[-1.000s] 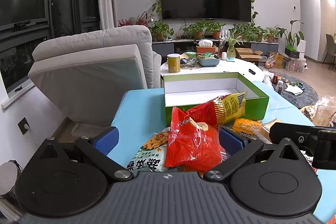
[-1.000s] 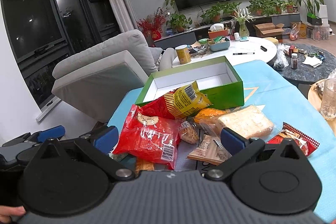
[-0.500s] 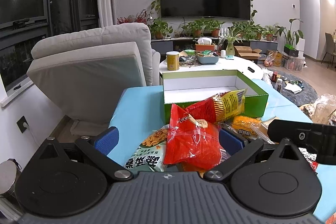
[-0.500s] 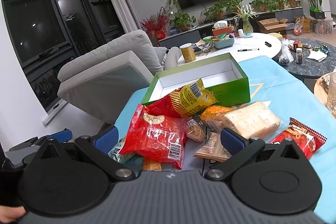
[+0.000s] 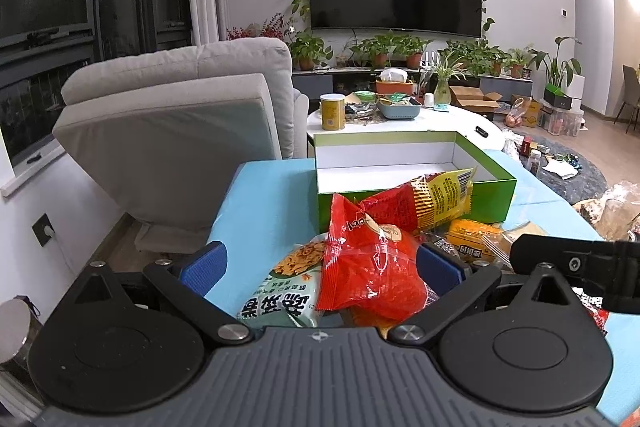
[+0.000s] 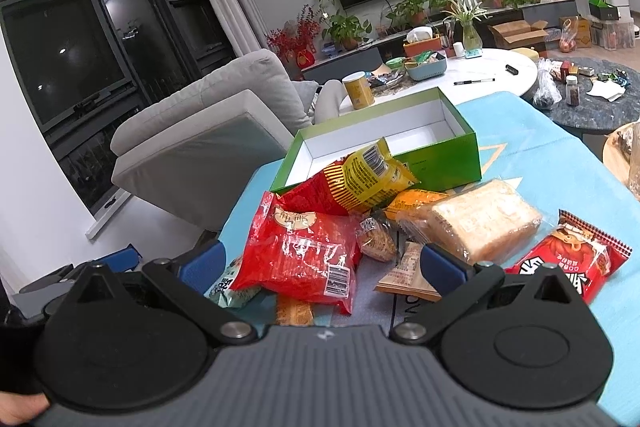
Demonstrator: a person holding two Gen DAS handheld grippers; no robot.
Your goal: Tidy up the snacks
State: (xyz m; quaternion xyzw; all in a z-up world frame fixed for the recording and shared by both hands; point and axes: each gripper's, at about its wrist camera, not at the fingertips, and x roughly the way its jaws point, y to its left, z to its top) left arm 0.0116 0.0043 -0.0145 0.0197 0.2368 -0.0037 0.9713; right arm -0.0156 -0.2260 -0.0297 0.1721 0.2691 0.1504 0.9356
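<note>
A pile of snack packets lies on the blue table in front of an open green box (image 5: 412,163) with a white, empty inside (image 6: 384,139). A red packet (image 5: 368,267) (image 6: 300,251) lies nearest, a red-and-yellow bag (image 6: 360,183) (image 5: 428,199) leans on the box front, and a pale green packet (image 5: 280,291) sits at the left. A clear-wrapped bread block (image 6: 480,223) and a red packet (image 6: 568,255) lie to the right. My left gripper (image 5: 322,263) is open, with its jaws on either side of the red packet. My right gripper (image 6: 322,263) is open above the pile.
A grey sofa (image 5: 180,123) stands left of the blue table (image 5: 272,195). Behind is a white round table (image 6: 480,75) with a yellow can (image 5: 333,111) and clutter. A dark low table (image 6: 600,99) stands at the far right. The right gripper's body (image 5: 580,259) shows in the left wrist view.
Both grippers have drawn back and risen slightly from the pile. The right wrist view has tilted, showing more of the table. The snacks have not moved.
</note>
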